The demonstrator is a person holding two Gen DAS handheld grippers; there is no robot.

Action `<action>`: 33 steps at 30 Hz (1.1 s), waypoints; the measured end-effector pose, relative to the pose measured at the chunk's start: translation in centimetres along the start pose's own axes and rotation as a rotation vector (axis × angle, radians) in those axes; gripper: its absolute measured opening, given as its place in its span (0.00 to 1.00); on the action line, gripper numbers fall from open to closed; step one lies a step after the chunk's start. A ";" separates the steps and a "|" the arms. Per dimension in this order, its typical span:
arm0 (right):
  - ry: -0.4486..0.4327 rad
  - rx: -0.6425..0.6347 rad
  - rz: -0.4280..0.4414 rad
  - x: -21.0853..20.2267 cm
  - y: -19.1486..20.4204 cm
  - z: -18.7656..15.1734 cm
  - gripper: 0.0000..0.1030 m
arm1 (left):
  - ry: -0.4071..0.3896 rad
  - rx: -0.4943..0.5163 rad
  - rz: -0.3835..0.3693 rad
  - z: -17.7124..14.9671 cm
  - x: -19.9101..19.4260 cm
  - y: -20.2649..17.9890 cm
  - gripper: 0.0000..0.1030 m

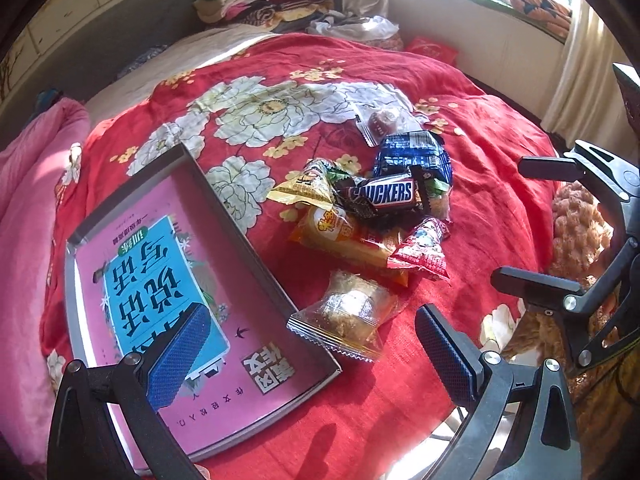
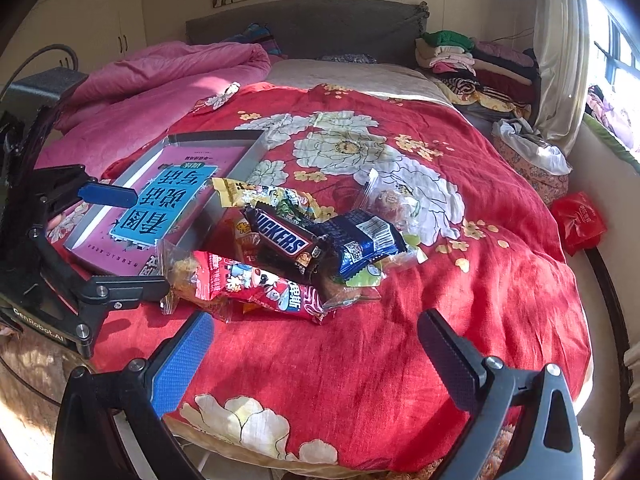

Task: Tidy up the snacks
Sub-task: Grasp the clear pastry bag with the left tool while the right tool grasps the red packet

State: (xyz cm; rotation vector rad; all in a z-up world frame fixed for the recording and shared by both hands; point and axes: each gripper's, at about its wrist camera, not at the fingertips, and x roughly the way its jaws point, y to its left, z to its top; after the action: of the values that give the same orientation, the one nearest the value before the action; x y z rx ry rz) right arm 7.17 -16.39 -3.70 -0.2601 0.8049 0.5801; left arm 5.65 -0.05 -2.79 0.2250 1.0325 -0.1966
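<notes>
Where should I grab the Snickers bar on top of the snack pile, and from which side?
Grip the Snickers bar across its narrow width at mid-length, coming straight down from above. It lies flat on top of the snack pile, long faces exposed. The right tool is open and empty and looks nearer to it.

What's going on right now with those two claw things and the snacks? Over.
Left gripper and right gripper open, empty. Pile of wrapped snacks on red floral bedspread; grey tray holds none. Nothing blocking.

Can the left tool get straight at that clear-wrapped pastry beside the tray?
Probably yes: the left tool is open, and the clear-wrapped pastry lies just ahead with nothing lying on it, its corner overlapping the tray edge.
</notes>
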 end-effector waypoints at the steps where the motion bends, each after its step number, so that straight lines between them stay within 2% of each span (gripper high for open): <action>1: 0.005 -0.028 0.002 0.5 0.4 0.1 1.00 | 0.006 0.016 -0.017 0.1 0.2 -0.1 0.99; 4: 0.016 -0.122 -0.010 1.7 1.7 0.3 0.99 | 0.030 0.093 -0.016 0.3 0.7 -0.8 0.99; 7: 0.021 -0.182 0.021 3.0 2.5 0.5 0.98 | 0.054 0.162 -0.026 0.7 1.2 -1.1 0.99; 10: 0.013 -0.236 0.034 4.0 3.0 0.7 0.86 | 0.100 0.217 -0.041 1.1 2.1 -1.2 0.96; 15: 0.012 -0.344 -0.004 5.5 4.0 0.7 0.77 | 0.134 0.253 -0.038 1.7 3.4 -1.1 0.94; 17: 0.015 -0.360 0.006 5.8 4.1 0.7 0.66 | 0.144 0.252 -0.051 1.9 3.8 -1.2 0.91; 19: 0.019 -0.361 0.012 6.0 4.1 0.7 0.59 | 0.153 0.253 -0.060 2.0 4.1 -1.4 0.86; 20: 0.019 -0.358 0.021 6.1 4.0 0.8 0.53 | 0.161 0.249 -0.069 2.0 4.3 -1.5 0.80; 22: 0.030 -0.344 0.046 6.2 3.6 0.8 0.41 | 0.161 0.244 -0.069 2.1 4.5 -1.6 0.77; 25: 0.032 -0.313 0.094 6.2 3.1 0.9 0.35 | 0.159 0.234 -0.078 2.4 4.6 -1.8 0.75; 27: 0.025 -0.292 0.122 5.9 2.7 1.1 0.33 | 0.179 0.211 -0.114 2.6 4.9 -1.8 0.60; 28: 0.021 -0.277 0.137 5.7 2.5 1.1 0.32 | 0.195 0.204 -0.122 2.5 5.2 -1.9 0.58; 33: 0.012 -0.158 0.235 4.8 0.7 1.3 0.28 | 0.227 0.213 -0.110 2.0 6.1 -3.0 0.57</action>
State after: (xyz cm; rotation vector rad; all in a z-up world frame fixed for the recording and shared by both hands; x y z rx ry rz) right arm 10.22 -13.36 -6.37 -0.3162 0.8076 0.8657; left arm 9.54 -3.80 -7.33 0.3909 1.2510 -0.3885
